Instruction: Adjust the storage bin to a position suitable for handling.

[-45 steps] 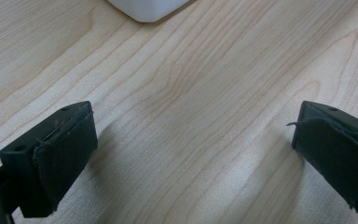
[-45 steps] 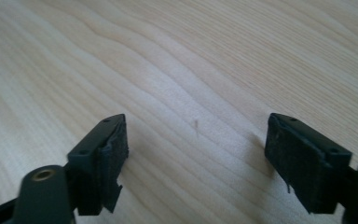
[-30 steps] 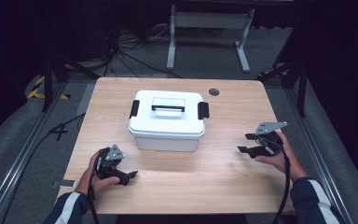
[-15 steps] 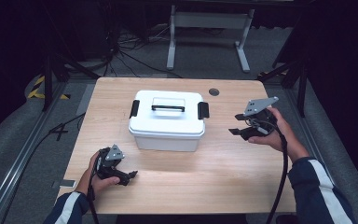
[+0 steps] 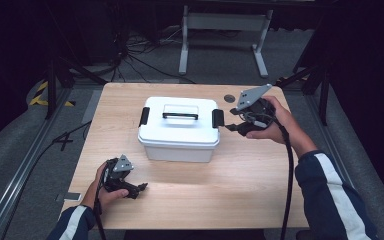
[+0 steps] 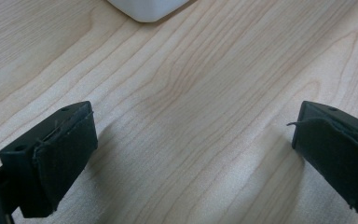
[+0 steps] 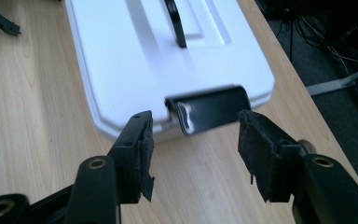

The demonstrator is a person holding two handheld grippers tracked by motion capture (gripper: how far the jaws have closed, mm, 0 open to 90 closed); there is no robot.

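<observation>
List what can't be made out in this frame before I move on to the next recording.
- Contents of the white box: its closed lid hides them in the high view.
- Whether the right gripper touches the black latch: right gripper view shows open jaws either side, contact unclear.
- The small dark disc on the table: too small to identify.
- Most of the box in the left gripper view: cut off by the top edge.
</observation>
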